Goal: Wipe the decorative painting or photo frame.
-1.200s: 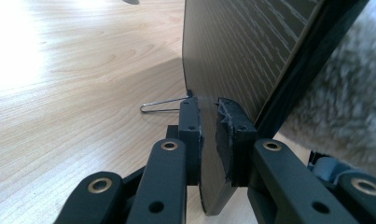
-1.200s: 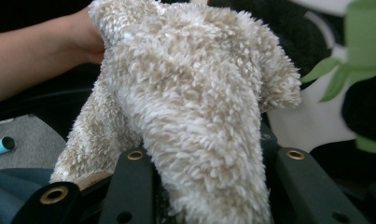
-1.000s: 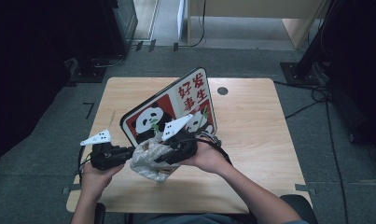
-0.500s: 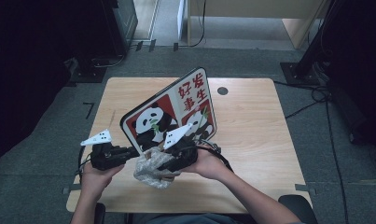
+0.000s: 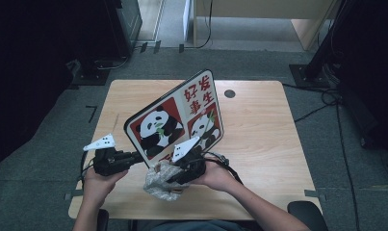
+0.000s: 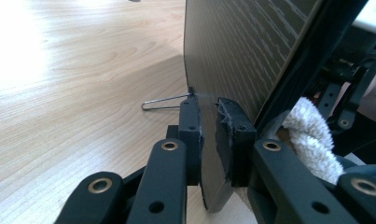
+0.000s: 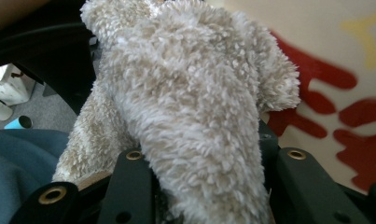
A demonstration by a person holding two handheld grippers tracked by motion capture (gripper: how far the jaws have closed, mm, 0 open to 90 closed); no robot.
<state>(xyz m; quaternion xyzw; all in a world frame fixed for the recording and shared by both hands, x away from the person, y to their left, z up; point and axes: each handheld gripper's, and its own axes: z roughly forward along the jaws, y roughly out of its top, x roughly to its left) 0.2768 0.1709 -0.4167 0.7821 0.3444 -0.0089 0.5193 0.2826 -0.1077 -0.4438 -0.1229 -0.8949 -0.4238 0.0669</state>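
Pinching the lower edge of a flat rectangular board printed with pandas and red characters (image 5: 174, 120), the left gripper (image 6: 209, 135) has its jaws pressed on the board from both sides and holds it tilted above the light wooden table (image 5: 259, 134). The right gripper (image 5: 174, 177) has its jaws clamped on a fluffy cream-white cloth (image 7: 190, 107), which lies against the printed face near the board's bottom edge, just beside the left gripper. A thin bent wire (image 6: 164, 101) sticks out behind the board.
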